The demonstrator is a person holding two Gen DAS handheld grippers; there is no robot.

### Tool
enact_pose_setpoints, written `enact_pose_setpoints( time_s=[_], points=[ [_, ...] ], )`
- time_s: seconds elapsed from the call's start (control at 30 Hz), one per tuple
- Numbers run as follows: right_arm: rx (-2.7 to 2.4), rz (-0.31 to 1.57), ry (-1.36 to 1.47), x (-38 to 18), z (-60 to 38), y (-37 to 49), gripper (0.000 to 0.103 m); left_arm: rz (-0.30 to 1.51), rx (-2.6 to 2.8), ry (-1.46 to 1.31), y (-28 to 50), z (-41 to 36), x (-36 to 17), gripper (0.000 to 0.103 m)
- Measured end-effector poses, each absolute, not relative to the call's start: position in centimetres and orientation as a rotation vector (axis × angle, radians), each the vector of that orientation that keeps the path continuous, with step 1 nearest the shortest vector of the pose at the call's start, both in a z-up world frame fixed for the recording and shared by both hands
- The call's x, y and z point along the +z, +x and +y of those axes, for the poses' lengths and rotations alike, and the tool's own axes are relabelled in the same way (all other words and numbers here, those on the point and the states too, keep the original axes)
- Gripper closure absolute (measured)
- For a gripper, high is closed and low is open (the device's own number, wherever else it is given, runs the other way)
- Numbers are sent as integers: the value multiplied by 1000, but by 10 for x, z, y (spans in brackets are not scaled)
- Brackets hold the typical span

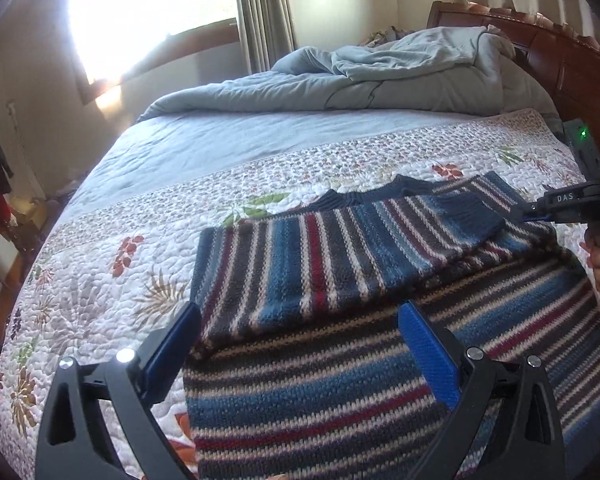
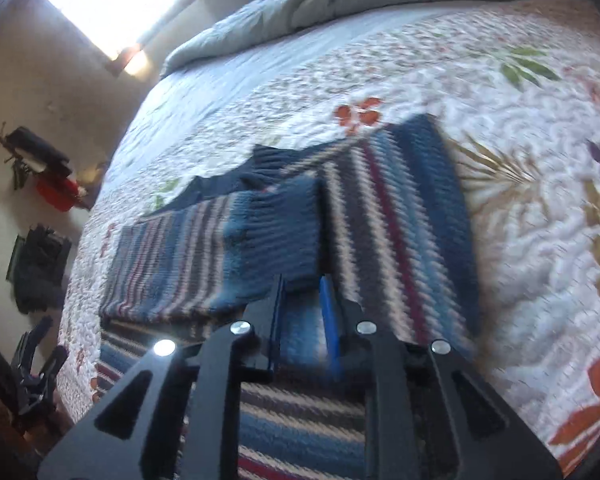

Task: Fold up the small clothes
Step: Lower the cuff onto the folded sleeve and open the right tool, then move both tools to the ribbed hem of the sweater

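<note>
A striped knit sweater (image 1: pixel 339 360) in blue, red, grey and cream lies flat on the floral quilt. One sleeve (image 1: pixel 339 256) is folded across its chest, with the ribbed navy cuff (image 1: pixel 471 216) toward the right. My left gripper (image 1: pixel 300 344) is open and empty, just above the sweater's left body. My right gripper (image 2: pixel 301 304) has its jaws partly closed around the edge of the sleeve cuff (image 2: pixel 284 232); it also shows at the right edge of the left wrist view (image 1: pixel 527 212). The sweater (image 2: pixel 399 220) looks motion-blurred in the right wrist view.
The floral quilt (image 1: pixel 100 280) covers the bed. A rumpled grey comforter (image 1: pixel 379 76) lies at the far end by the wooden headboard (image 1: pixel 559 64). A bright window (image 1: pixel 148 12) and curtain are behind. Clothes hang on the left wall (image 2: pixel 44 160).
</note>
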State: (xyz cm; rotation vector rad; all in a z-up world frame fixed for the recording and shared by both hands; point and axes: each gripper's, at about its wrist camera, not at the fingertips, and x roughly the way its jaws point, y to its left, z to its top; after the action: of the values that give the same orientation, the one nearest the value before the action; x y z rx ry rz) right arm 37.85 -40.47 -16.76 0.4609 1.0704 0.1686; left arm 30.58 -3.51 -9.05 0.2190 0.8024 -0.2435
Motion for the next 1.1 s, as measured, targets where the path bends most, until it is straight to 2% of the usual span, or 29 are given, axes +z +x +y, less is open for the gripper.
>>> enact_pose_setpoints(
  time_s=[0.13, 0.2, 0.27, 0.37, 0.67, 0.73, 0.83, 0.87, 0.97, 1.0, 1.1],
  points=[
    [151, 1150, 494, -196, -414, 372, 86, 841, -261, 214, 284, -27, -92, 4],
    [152, 1114, 512, -191, -417, 366, 85, 864, -258, 208, 274, -20, -95, 4],
    [154, 1065, 584, -180, -425, 359, 77, 878, -248, 204, 265, -12, -97, 4],
    [126, 1008, 574, -164, -431, 348, 77, 895, -232, 186, 255, 1, -100, 4],
    [84, 1083, 587, -191, -427, 346, 77, 979, -166, 106, 232, 26, -112, 4],
    [90, 1042, 588, -177, -422, 338, 70, 980, -157, 113, 223, 24, -107, 4],
    [148, 986, 578, -147, -409, 314, 69, 957, -166, 100, 204, 22, -89, 4],
    [170, 960, 539, -132, -401, 299, 66, 947, -169, 101, 198, 20, -82, 4],
    [215, 934, 470, -103, -382, 253, 45, 902, -167, 138, 167, 10, -57, 4],
    [231, 932, 438, -91, -373, 228, 34, 889, -174, 146, 159, 6, -50, 4],
    [268, 916, 387, -69, -359, 172, 24, 846, -198, 156, 127, 0, -28, 4]
  ],
)
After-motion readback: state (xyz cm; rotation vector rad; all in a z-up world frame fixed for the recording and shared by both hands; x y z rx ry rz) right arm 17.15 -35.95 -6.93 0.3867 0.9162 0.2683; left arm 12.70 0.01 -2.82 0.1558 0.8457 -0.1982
